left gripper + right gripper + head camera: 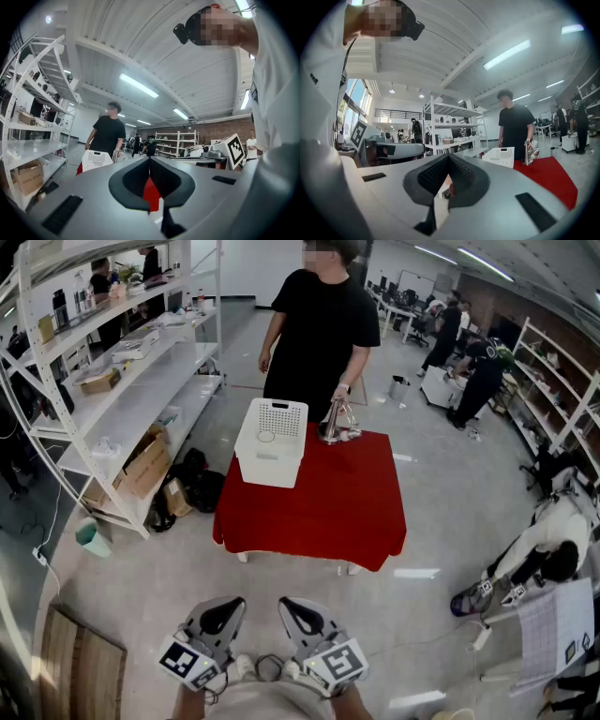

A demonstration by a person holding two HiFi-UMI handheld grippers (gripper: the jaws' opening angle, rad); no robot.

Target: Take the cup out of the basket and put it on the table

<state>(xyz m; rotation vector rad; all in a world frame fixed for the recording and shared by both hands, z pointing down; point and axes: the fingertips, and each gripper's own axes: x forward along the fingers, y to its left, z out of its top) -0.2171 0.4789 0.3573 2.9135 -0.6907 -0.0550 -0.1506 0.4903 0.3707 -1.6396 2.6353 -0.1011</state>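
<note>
a large lab-workshop hall, shown by white metal shelving point(150, 381), cardboard boxes point(142, 468) and ceiling strip lights point(138, 86).

Open floor point(122, 587) before table point(347, 512); person point(319, 324) behind

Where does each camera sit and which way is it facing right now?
Head view: on the head, facing steeply down at table, basket; left gripper, right gripper show below.
Left gripper view: on left gripper, level along shut jaws toward basket; wearer's shirt at right.
Right gripper view: on right gripper, level along shut jaws; shirt at left.
Shared: all show basket, table, person in black.
</note>
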